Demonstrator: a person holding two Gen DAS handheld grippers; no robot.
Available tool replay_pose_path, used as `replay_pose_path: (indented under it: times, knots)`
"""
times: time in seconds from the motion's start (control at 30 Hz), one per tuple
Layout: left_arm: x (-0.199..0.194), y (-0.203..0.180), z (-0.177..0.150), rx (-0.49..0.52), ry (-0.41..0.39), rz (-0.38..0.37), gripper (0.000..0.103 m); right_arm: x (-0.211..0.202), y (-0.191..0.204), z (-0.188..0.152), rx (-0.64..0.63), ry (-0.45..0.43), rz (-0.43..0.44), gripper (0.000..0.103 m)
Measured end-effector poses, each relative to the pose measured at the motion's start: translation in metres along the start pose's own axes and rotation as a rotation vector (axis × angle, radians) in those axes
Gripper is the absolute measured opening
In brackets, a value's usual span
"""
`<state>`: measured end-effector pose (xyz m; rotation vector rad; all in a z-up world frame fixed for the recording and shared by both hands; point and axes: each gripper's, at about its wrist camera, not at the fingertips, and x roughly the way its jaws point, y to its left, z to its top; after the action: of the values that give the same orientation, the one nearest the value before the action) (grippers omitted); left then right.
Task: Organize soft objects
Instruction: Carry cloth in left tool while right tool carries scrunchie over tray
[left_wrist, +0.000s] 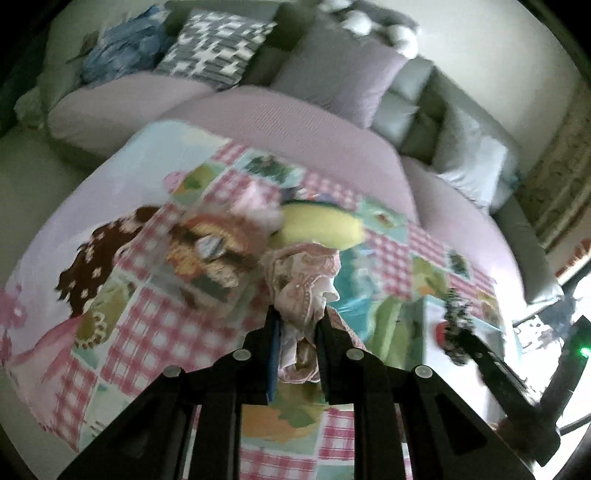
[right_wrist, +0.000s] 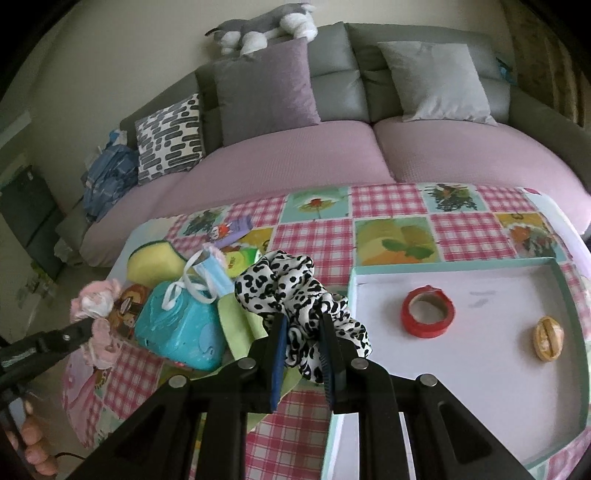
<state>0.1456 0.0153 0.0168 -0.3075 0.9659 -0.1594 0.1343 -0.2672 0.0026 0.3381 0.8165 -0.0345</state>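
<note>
Left wrist view blurred, left gripper (left_wrist: 298, 314) clamping pink scrunchie (left_wrist: 301, 280) (ends hidden)

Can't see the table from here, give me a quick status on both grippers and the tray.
Left gripper shut on pink scrunchie. Right gripper shut on spotted scrunchie, beside tray. Tray holds red tape roll, yellow clip. Path clear.

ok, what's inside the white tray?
Inside the white tray: a red tape roll and a small tan shell-like object. The right gripper with its spotted scrunchie covers the near-left corner.
</note>
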Motion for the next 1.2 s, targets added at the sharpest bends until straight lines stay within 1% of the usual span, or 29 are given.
replay_pose_path:
  times: [0.03,0.13,0.27,0.33,0.47,0.6,0.8,0.9,1.03,1.13,1.2]
  knots:
    - [-0.004,-0.006,0.000,0.019,-0.012,-0.010,0.018,-0.001,-0.002,0.001,0.002,-0.003,-0.011,0.018]
    - [-0.008,-0.028,0.001,0.058,-0.024,-0.096,0.018,-0.005,-0.010,0.003,0.010,-0.014,-0.063,0.018]
    - [-0.009,-0.065,-0.002,0.144,-0.026,-0.126,0.018,-0.013,-0.031,0.006,0.042,-0.033,-0.097,0.018]
    - [-0.005,-0.085,-0.005,0.192,-0.019,-0.148,0.018,-0.019,-0.047,0.009,0.065,-0.047,-0.137,0.018]
    - [0.006,-0.117,-0.012,0.273,0.033,-0.168,0.018,-0.026,-0.085,0.012,0.137,-0.059,-0.223,0.018]
    - [0.014,-0.141,-0.015,0.331,0.062,-0.154,0.018,-0.033,-0.119,0.011,0.224,-0.068,-0.242,0.018]
    - [0.033,-0.185,-0.017,0.417,0.114,-0.166,0.018,-0.040,-0.155,0.009,0.309,-0.077,-0.283,0.019]
    - [0.053,-0.208,-0.024,0.462,0.154,-0.160,0.018,-0.036,-0.167,0.008,0.341,-0.063,-0.292,0.019]
    - [0.088,-0.232,-0.033,0.488,0.238,-0.172,0.018,-0.033,-0.176,0.006,0.348,-0.047,-0.326,0.019]
    - [0.106,-0.245,-0.043,0.514,0.263,-0.159,0.019,-0.028,-0.182,0.005,0.360,-0.043,-0.320,0.019]
    - [0.115,-0.248,-0.048,0.514,0.277,-0.164,0.019,-0.023,-0.185,0.004,0.360,-0.032,-0.317,0.019]
